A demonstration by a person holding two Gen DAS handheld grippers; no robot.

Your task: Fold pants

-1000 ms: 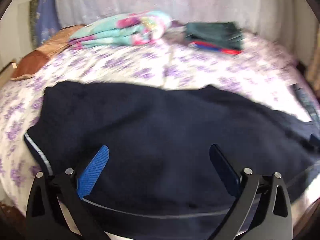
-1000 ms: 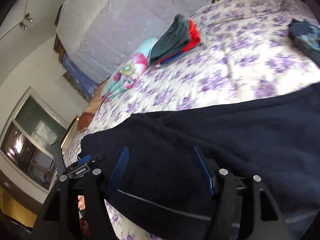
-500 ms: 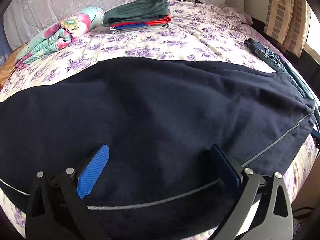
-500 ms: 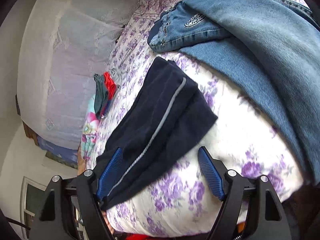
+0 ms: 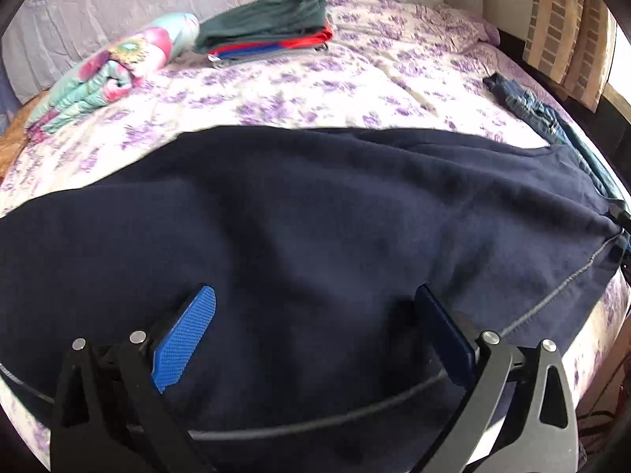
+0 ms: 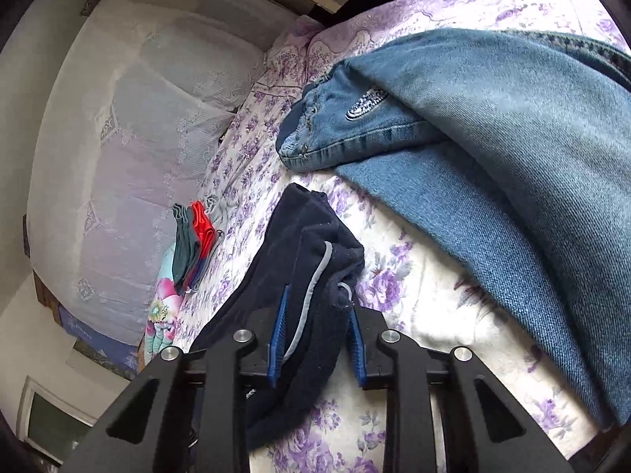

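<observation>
Dark navy pants [image 5: 315, 228] with a thin grey side stripe lie spread across the near part of the bed. My left gripper [image 5: 315, 319] is open above them, fingers wide apart, holding nothing. In the right wrist view my right gripper [image 6: 317, 327] is shut on the end of the navy pants [image 6: 307, 244], the bunched cloth pinched between the blue pads [image 6: 278, 339]. The cloth there is gathered and slightly lifted off the sheet.
The bed has a white sheet with purple flowers [image 5: 355, 79]. A folded stack of green, red and blue clothes [image 5: 268, 27] and a rolled floral blanket [image 5: 118, 71] lie at the back. Blue jeans [image 6: 493, 138] lie to the right, beside the pants' end.
My right gripper has closed on the end of the navy pants, which bunched up between the pads. The left gripper stayed open and shifted only slightly over the pants.
</observation>
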